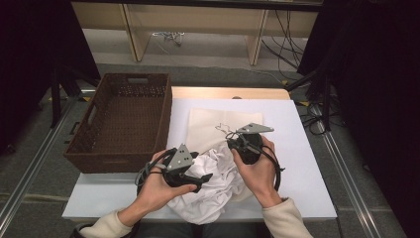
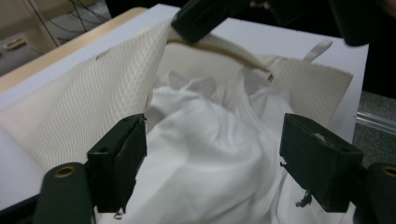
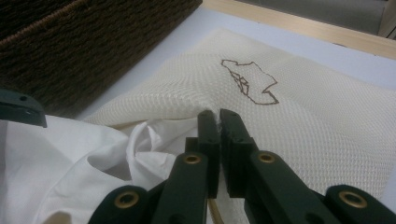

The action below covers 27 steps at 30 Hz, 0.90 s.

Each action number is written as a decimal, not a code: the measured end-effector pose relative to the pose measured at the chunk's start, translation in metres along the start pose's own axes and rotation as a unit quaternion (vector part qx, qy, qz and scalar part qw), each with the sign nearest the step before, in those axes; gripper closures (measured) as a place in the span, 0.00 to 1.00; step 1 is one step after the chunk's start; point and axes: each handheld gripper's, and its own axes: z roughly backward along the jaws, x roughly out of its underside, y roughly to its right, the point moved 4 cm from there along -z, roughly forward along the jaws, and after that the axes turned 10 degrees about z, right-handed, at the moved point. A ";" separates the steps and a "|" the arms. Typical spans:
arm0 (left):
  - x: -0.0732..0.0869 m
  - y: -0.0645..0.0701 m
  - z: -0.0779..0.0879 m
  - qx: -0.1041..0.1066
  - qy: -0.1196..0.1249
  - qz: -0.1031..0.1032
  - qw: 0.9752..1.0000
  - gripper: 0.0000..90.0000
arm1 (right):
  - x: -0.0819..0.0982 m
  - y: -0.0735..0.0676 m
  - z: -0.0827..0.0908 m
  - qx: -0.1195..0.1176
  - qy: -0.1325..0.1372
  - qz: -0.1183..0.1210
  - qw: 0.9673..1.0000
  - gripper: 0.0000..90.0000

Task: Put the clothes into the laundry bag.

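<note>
A cream mesh bag point(image 1: 218, 124) lies flat on the white table point(image 1: 302, 163), with a crumpled white garment point(image 1: 213, 191) spilling from its near opening. My right gripper point(image 3: 218, 116) is shut on the bag's raised edge point(image 3: 187, 100), pinching the mesh and holding the mouth up; in the left gripper view its jaws appear at the top, lifting that edge. My left gripper point(image 2: 212, 140) is open, its jaws standing wide on either side of the white garment point(image 2: 210, 158) without pressing it. In the high view the left gripper point(image 1: 203, 179) hovers over the garment at the table's front.
A dark brown wicker basket point(image 1: 124, 119) stands at the table's left, close beside the bag. A thin brown cord point(image 3: 252, 84) lies looped on the mesh. The table's bare right side point(image 1: 297, 139) offers free room. Wooden shelving and cables sit beyond the far edge.
</note>
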 end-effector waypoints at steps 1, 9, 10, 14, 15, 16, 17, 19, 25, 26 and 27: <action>0.004 -0.001 -0.003 -0.001 -0.005 0.006 1.000 0.23 | 0.000 0.000 0.000 -0.001 -0.001 0.004 1.000 0.99; 0.027 -0.007 -0.029 -0.012 -0.054 -0.014 0.998 0.36 | 0.001 0.000 0.000 0.000 -0.005 0.001 1.000 0.99; 0.028 -0.007 -0.031 -0.017 -0.059 -0.019 0.998 0.39 | 0.001 -0.001 0.000 -0.001 -0.005 -0.001 1.000 0.98; 0.032 -0.004 -0.042 -0.012 -0.067 -0.025 0.997 0.56 | 0.001 0.000 -0.001 0.000 -0.004 0.008 1.000 0.99; 0.033 -0.004 -0.046 -0.012 -0.072 -0.026 0.997 0.60 | 0.001 0.001 -0.001 -0.002 -0.005 0.012 1.000 0.99; 0.034 -0.004 -0.048 -0.016 -0.077 -0.036 0.996 0.63 | 0.001 0.001 -0.001 -0.002 -0.005 0.012 1.000 0.99; 0.035 -0.004 -0.051 -0.015 -0.078 -0.035 0.996 0.66 | 0.001 0.001 -0.001 -0.002 -0.006 0.010 1.000 0.99; 0.036 -0.004 -0.055 -0.012 -0.084 -0.031 0.996 0.73 | 0.002 0.000 -0.001 -0.001 -0.006 0.008 1.000 0.98; 0.034 -0.003 -0.058 -0.001 -0.091 -0.012 0.996 0.93 | 0.002 -0.001 -0.004 -0.003 -0.007 0.008 1.000 0.99; 0.033 -0.002 -0.058 0.006 -0.090 -0.003 0.996 0.94 | 0.003 -0.001 -0.004 -0.003 -0.008 0.017 1.000 0.99; 0.032 -0.004 -0.058 0.002 -0.089 -0.004 0.996 0.95 | 0.003 -0.002 -0.003 0.004 -0.012 0.010 1.000 0.99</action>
